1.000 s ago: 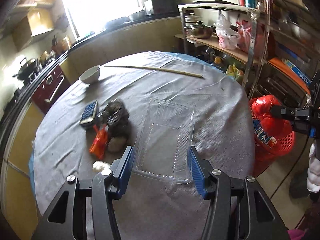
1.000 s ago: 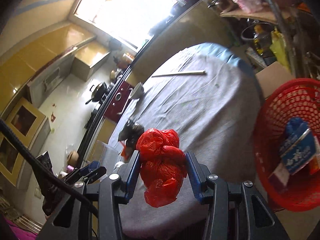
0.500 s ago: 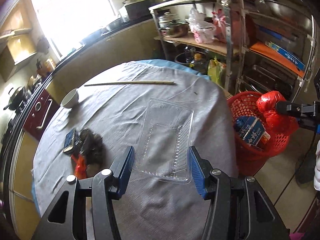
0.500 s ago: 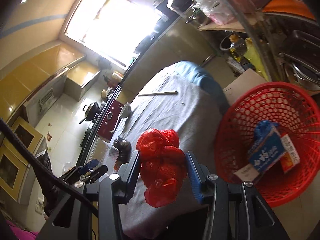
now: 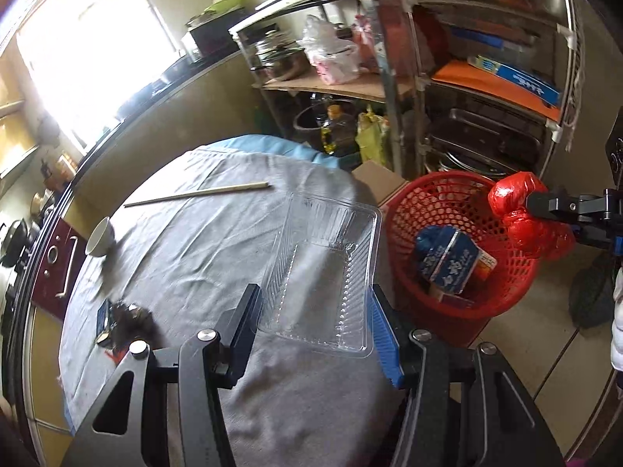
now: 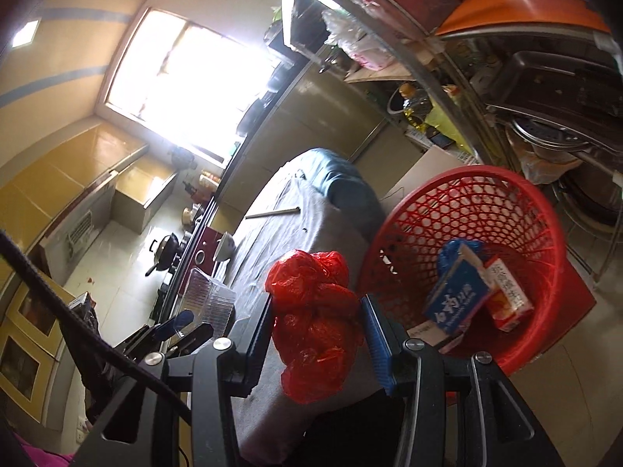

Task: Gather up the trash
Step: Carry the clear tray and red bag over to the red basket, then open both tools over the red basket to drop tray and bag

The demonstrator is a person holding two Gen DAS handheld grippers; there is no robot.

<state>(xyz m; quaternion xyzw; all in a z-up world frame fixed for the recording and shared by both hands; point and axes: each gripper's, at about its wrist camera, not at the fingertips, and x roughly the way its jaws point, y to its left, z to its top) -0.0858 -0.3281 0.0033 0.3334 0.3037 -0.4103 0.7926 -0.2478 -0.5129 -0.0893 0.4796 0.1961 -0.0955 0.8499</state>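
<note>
**Both grippers loaded beside the red basket**

Your left gripper (image 5: 315, 330) has its jaws pinching a clear plastic tray (image 5: 323, 272) by its near end; the tray juts out from the pads above the right edge of the grey-clothed round table (image 5: 187, 241), its far right corner reaching towards the basket.

Your right gripper (image 6: 317, 334) has its jaws pressed onto a knotted red plastic bag (image 6: 315, 319), which bulges above and below the pads. Seen from the left wrist, that bag (image 5: 521, 214) hangs at the right rim of the red mesh basket (image 5: 412, 214), just above it.

The basket stands on the floor just right of the table, near the metal shelving (image 5: 486, 89). Inside it lie a blue carton (image 5: 447, 260) and, beside it, an orange-and-white carton (image 6: 506, 292).

On the table you have a pair of chopsticks (image 5: 198, 194) at the far side, a small white bowl (image 5: 100, 238) at the left edge, and a dark heap of scraps (image 5: 124, 319) at the near left.
</note>
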